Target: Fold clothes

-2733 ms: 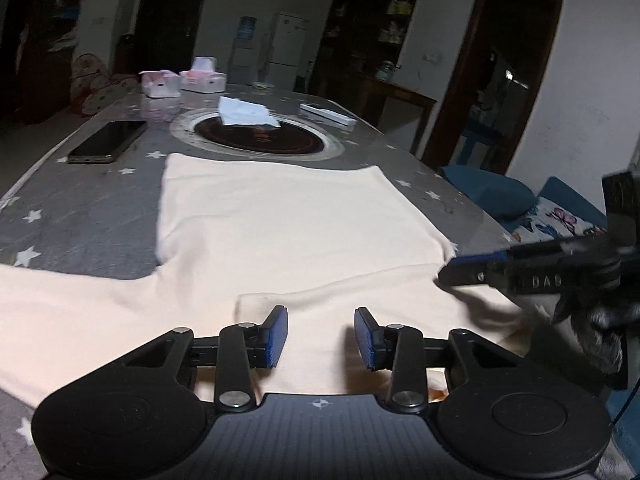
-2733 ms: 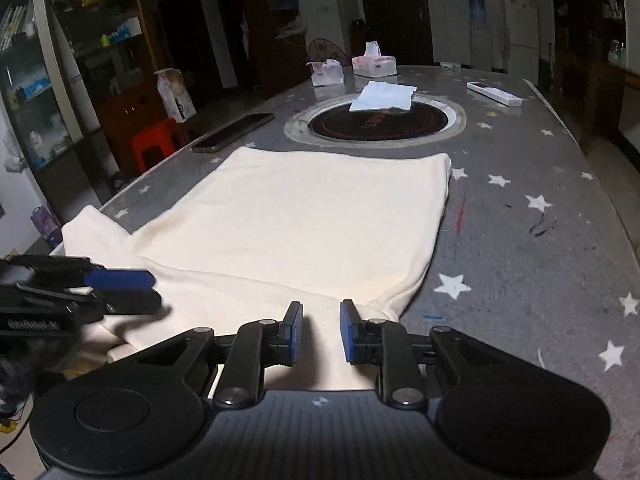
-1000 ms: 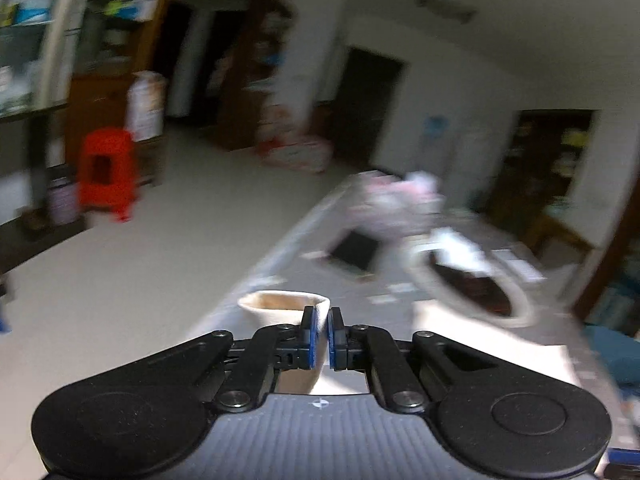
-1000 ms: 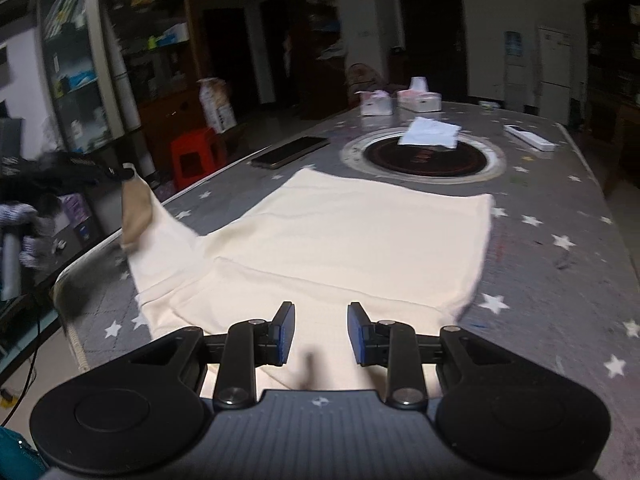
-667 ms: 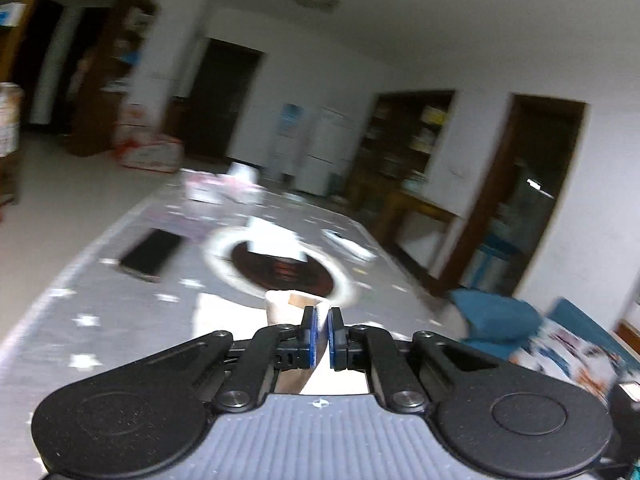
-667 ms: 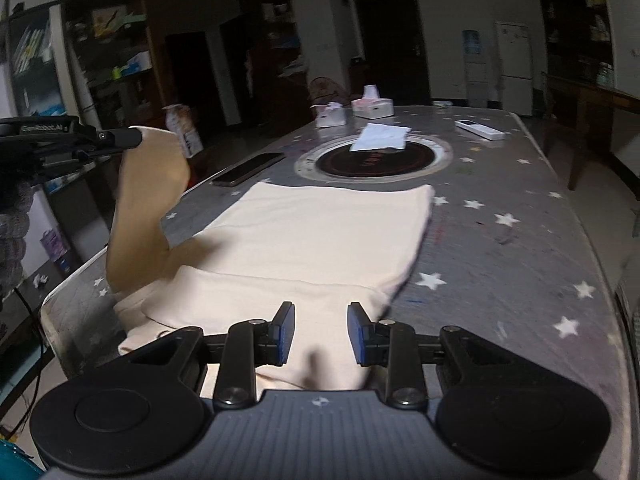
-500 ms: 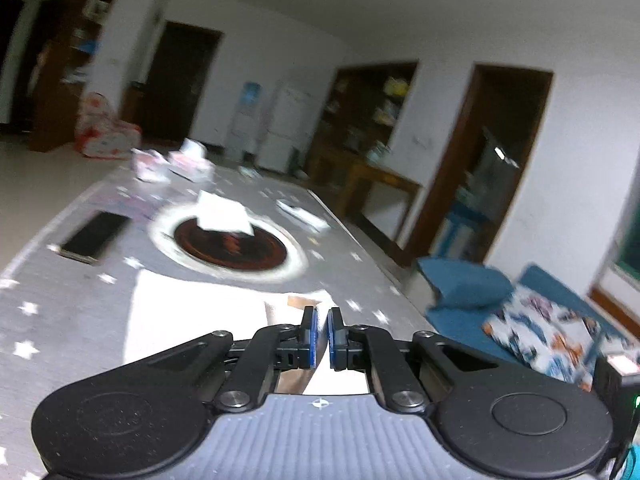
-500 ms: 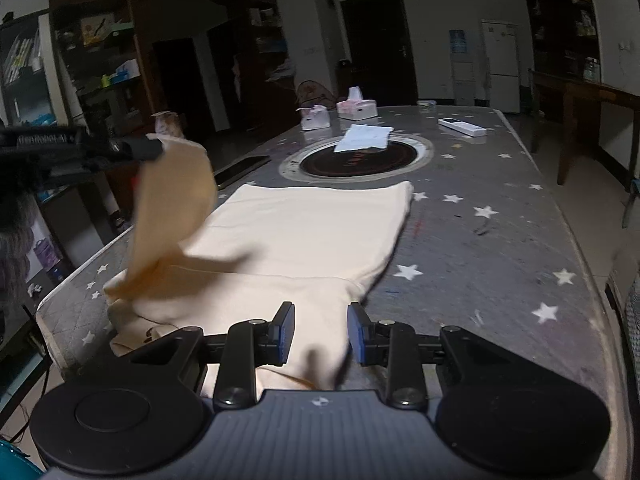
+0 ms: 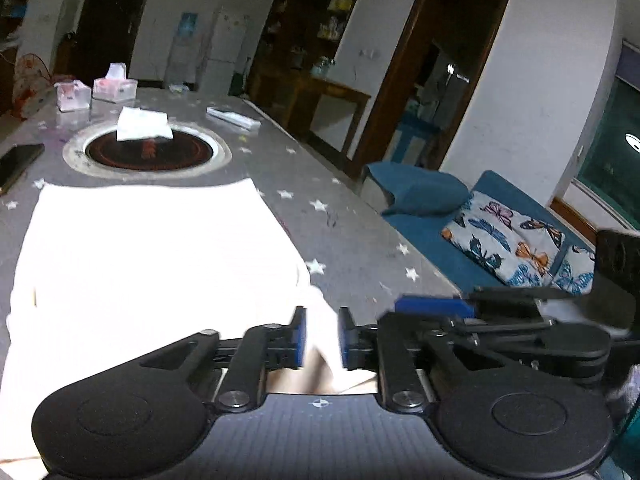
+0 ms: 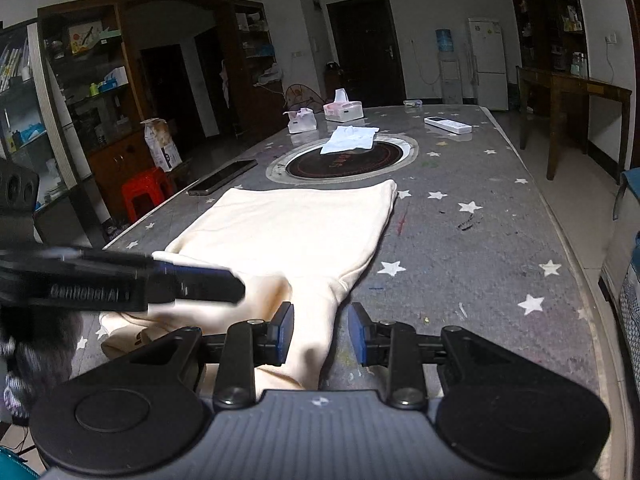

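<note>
Parting just now, left gripper (image 9: 322, 334) fingers straddle garment (image 10: 296, 232) sleeve; right gripper (image 10: 320, 334) fingers narrowly apart.

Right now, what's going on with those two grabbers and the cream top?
Left gripper fingers just opened, sleeve loose between. Right gripper open over the cream garment. Phone beside it, not blocking.

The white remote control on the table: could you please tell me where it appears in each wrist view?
Left wrist view: the remote control lies at upper centre-left, just right of the round inset hob.
Right wrist view: the remote control lies at upper right of centre, again right of the hob.
Shared landmark: the folded white tissue on the hob.
</note>
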`<state>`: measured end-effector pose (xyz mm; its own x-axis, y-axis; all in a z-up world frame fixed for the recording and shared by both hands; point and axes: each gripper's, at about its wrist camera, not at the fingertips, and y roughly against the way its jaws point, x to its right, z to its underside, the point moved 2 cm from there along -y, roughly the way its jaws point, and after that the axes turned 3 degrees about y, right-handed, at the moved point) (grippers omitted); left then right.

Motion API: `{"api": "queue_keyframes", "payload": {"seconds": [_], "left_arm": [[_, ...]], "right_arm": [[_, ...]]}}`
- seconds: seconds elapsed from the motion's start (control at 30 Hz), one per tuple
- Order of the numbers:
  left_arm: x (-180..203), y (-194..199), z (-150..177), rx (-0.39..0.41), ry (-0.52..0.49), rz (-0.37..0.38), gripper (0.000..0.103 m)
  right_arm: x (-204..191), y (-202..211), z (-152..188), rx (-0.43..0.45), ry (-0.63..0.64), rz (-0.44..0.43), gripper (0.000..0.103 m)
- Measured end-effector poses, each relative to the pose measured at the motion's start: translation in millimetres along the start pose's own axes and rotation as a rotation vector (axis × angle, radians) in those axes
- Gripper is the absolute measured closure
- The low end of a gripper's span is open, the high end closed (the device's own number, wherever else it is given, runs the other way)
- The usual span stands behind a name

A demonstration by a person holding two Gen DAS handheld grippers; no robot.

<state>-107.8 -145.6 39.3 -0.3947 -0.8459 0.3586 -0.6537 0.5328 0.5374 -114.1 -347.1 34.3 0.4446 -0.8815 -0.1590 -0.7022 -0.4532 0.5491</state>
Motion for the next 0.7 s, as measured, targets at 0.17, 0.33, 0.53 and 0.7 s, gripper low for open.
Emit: {"api": "queue_keyframes", "payload": {"seconds": [0.17, 0.33, 0.53, 0.7], "left_arm": [[-16.4, 22.9, 0.6, 0.044, -0.024, -0.034, 0.059], [-62.7, 41.4, 1.0, 0.067, 0.056, -0.152, 0.061], [-103.2, 51.3, 12.3, 0.046, 0.117, -0.240, 0.070], [-119.2, 48.7, 17.7, 0.019, 0.137, -0.261, 0.073]], "right_arm": [[-10.3, -9.9, -6.6, -0.007, 0.029, -0.030, 0.074], [-25.4, -26.0, -10.0, -0.025, 0.064, -0.072, 0.074], [-46.3, -49.8, -16.5, -0.041, 0.116, -0.115, 0.074], [-54.9, -77.9, -20.8, -0.077, 0.150, -0.120, 0.074]]}}
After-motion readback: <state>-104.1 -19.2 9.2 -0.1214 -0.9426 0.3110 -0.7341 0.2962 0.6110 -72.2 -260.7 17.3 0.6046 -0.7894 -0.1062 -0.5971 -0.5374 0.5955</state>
